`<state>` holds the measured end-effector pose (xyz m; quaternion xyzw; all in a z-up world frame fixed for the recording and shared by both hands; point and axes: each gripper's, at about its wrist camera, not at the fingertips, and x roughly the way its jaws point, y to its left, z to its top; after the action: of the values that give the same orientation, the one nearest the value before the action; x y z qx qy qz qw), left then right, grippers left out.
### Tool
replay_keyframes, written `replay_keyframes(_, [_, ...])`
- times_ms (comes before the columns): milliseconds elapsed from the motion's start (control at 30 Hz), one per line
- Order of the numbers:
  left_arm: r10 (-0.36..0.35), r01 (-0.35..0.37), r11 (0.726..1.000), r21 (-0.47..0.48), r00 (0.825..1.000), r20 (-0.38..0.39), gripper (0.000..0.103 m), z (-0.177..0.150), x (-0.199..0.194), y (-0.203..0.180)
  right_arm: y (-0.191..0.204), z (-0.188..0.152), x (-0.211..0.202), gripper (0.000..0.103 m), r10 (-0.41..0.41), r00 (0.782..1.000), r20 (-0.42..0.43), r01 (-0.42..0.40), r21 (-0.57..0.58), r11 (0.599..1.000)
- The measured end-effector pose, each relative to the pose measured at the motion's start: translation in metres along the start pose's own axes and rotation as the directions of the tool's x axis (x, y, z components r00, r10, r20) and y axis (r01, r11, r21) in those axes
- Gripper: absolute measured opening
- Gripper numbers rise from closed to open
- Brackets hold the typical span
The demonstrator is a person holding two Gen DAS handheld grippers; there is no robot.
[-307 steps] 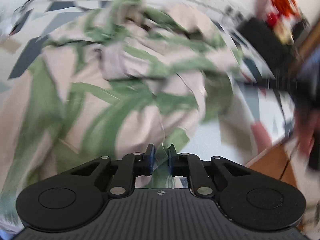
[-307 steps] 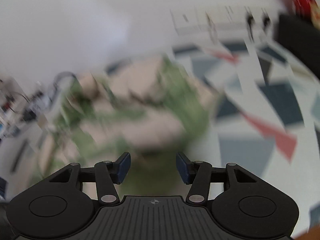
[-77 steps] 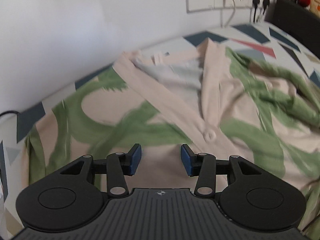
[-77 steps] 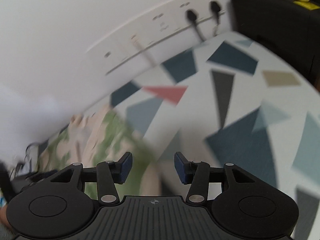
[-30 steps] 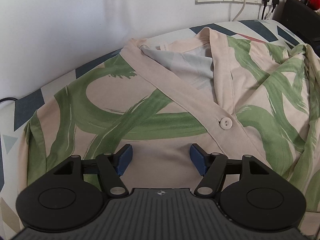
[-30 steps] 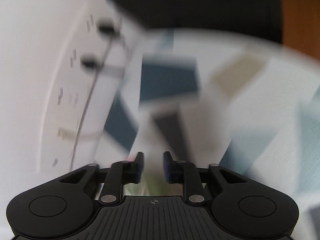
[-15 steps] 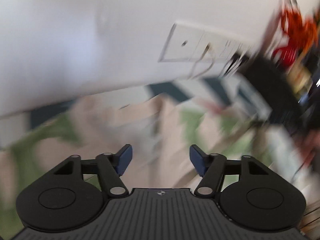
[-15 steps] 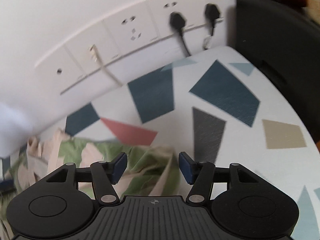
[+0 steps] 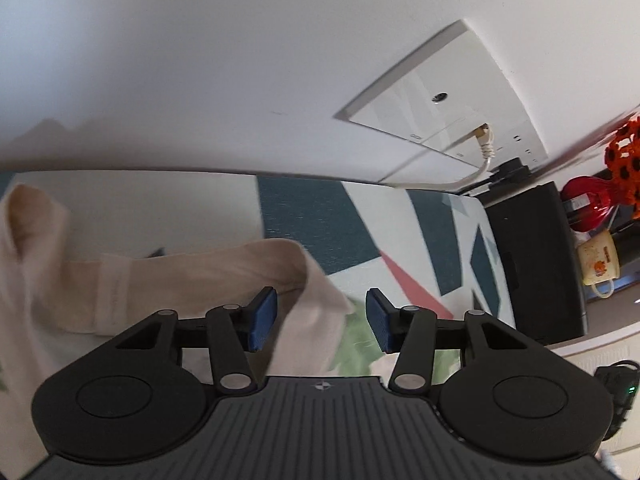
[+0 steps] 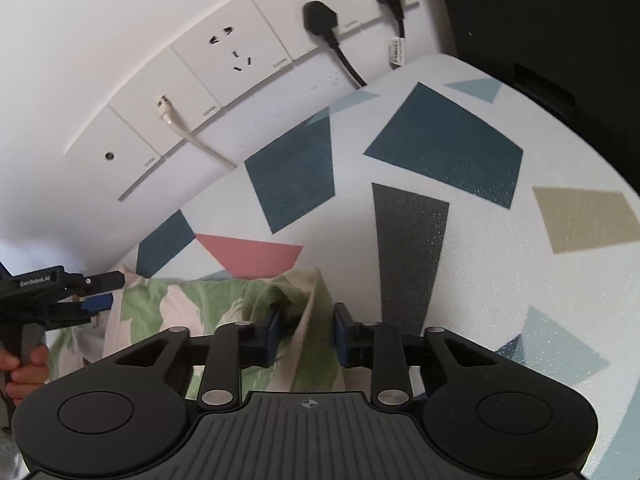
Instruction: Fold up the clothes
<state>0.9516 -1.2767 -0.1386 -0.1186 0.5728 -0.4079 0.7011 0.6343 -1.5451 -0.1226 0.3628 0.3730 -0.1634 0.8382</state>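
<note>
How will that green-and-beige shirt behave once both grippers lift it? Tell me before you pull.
Probably floppy: the shirt already bunches into soft folds between the right gripper, whose jaws are closing. Likely light, since its beige edge stands up in a thin curl between the closing left gripper. Whatever isn't pinched should sag and drag across the patterned cloth.

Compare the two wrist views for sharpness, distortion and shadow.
Left wrist view: fisheye bends the wall's foot; the shirt looks smeared, the socket panel slightly soft. Right wrist view: sharp, sockets crisp, cloth's edge curved, dim shadow beside the right gripper.
</note>
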Motion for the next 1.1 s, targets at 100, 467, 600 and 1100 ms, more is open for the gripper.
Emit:
replay_keyframes(100, [-0.064, 0.064, 0.997, -0.031, 0.998, 0.001, 0.034, -0.001, 0.005, -0.001, 0.001, 0.004, 0.002, 0.028, 0.019, 1.000, 0.008, -0.019, 0.001, 1.000])
replay_keyframes(467, [0.040, -0.089, 0.988, 0.125, 0.935, 0.352, 0.004, -0.015, -0.035, -0.036, 0.000, 0.025, -0.018, 0.003, 0.053, 0.991, 0.120, -0.056, 0.019, 0.998])
replay_keyframes(600, [0.078, -0.171, 0.959, 0.228, 0.927, 0.367, 0.004, -0.012, -0.022, -0.055, 0.000, 0.035, -0.021, 0.003, 0.014, 0.980, 0.200, -0.019, 0.023, 1.000])
replay_keyframes(1100, [0.246, -0.366, 0.897, 0.248, 0.879, 0.408, 0.004, -0.018, 0.011, -0.047, 0.034, 0.067, 0.069, 0.002, -0.184, 0.964, 0.190, 0.224, -0.220, 0.949])
